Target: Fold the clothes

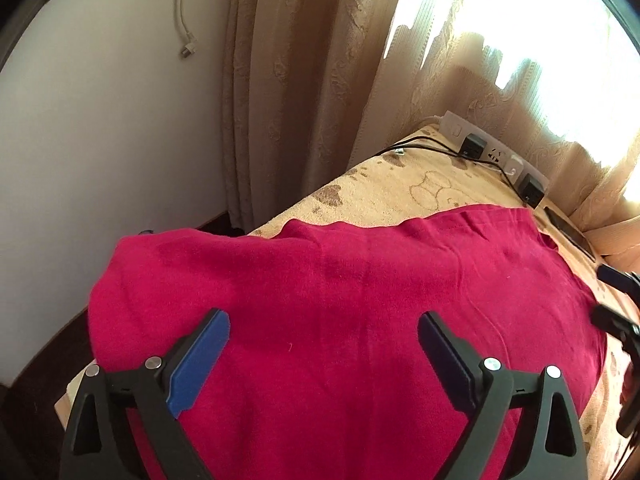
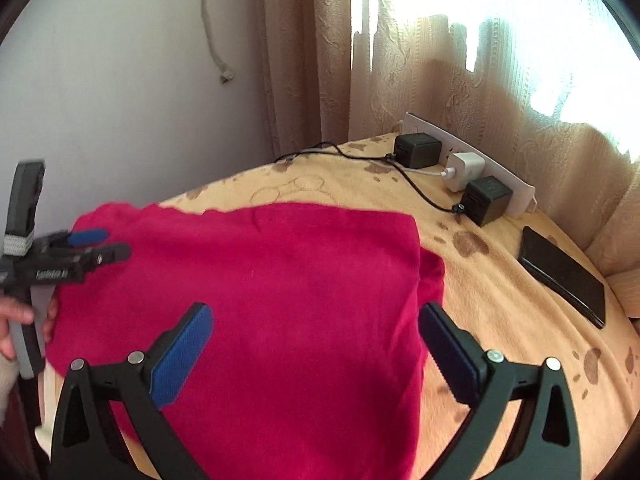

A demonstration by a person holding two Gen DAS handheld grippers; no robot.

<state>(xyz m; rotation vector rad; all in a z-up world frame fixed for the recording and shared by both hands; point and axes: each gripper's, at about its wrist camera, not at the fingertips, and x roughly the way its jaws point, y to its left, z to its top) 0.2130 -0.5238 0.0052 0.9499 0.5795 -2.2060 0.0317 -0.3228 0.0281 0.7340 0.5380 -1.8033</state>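
Note:
A crimson garment (image 1: 320,272) lies folded flat on a table covered by a beige patterned blanket (image 1: 400,184). My left gripper (image 1: 323,318) hovers open over the garment's near left part, with nothing between its blue pads. In the right wrist view the same garment (image 2: 280,264) fills the middle. My right gripper (image 2: 316,308) stands open over its near right edge, and its right finger (image 2: 448,352) is just past the cloth's border. The left gripper (image 2: 114,242) shows at the far left, held by a hand (image 2: 16,316). The right gripper (image 1: 600,292) peeks in at the right edge.
A white power strip (image 2: 516,188) with black and white chargers and cables lies along the back edge by the curtain (image 2: 320,60). A black phone (image 2: 560,272) rests at the right. A white wall (image 1: 100,120) stands left, beyond the table's edge.

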